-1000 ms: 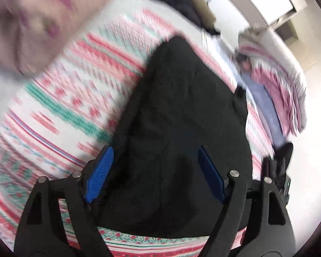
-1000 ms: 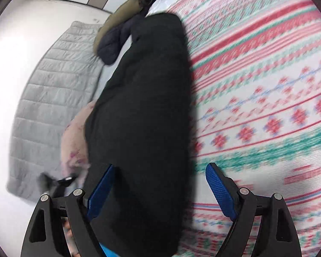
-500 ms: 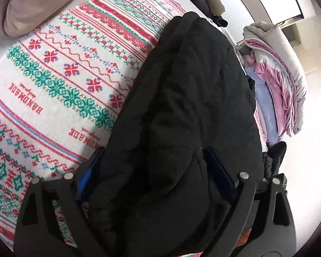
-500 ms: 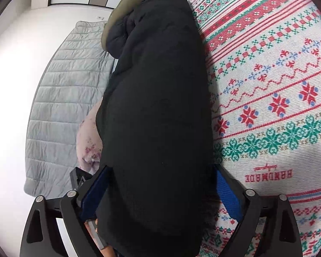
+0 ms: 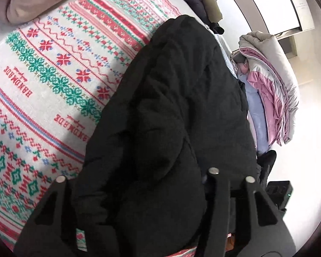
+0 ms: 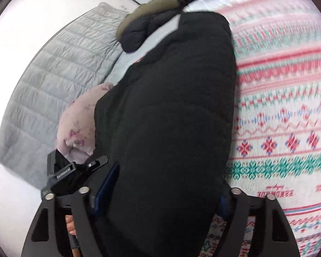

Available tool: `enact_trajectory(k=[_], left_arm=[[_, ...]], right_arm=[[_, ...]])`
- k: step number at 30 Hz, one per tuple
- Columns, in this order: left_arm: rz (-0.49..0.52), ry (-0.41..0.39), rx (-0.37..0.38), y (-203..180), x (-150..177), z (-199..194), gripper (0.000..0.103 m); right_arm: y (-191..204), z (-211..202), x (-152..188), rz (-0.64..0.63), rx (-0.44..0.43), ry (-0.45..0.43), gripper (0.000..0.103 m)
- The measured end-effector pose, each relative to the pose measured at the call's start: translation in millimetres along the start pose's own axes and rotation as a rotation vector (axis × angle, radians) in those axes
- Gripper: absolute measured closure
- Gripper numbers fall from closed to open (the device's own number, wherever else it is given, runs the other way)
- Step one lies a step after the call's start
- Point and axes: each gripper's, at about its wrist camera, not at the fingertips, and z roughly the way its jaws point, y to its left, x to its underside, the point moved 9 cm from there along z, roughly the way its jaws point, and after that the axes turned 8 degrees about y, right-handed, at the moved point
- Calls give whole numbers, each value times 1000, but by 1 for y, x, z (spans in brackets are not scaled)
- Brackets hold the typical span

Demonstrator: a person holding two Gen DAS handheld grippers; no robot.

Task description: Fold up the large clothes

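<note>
A black padded jacket (image 5: 182, 98) lies lengthwise, folded into a long thick strip, on a red, green and white patterned blanket (image 5: 53, 75). My left gripper (image 5: 137, 171) grips its near end. The jaws are closing, the fabric bulges up between them, and the pads are buried in it. In the right wrist view the same jacket (image 6: 177, 107) fills my right gripper (image 6: 167, 188). Its jaws are closing too, and a blue pad (image 6: 108, 184) presses each side of the strip. The jacket's far end rests on the blanket (image 6: 284, 128).
A pink flowered pillow (image 6: 79, 124) and a grey quilt (image 6: 53, 64) lie left of the jacket. A navy and olive coat (image 6: 147, 21) sits beyond its far end. Folded pink and grey bedding (image 5: 274, 81) is piled at the right. A person's finger (image 6: 70, 224) shows by the right gripper.
Both grippers moved in over the jacket's near end and their jaws narrowed onto it. The fabric now bunches higher between the left fingers. The right view has swung and blurred.
</note>
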Motion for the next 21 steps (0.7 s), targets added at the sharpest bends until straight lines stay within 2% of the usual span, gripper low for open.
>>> enact_trajectory(k=[4, 8, 12, 15, 18, 21], left_arm=[[15, -12, 40, -25, 11, 5, 58], [123, -23, 105, -70, 31, 7, 60], [196, 8, 148, -115, 59, 23, 60], [196, 40, 196, -134, 72, 35, 61], [222, 48, 234, -158, 85, 39, 61], [263, 41, 219, -176, 97, 43, 62]], right_arm=[[14, -23, -11, -79, 44, -75, 36], [22, -59, -23, -140, 69, -151, 37], [23, -103, -28, -191, 100, -218, 38], [10, -130, -26, -167, 95, -246, 38], [-20, -165, -23, -104, 58, -280, 39], [-36, -182, -19, -76, 42, -298, 39]])
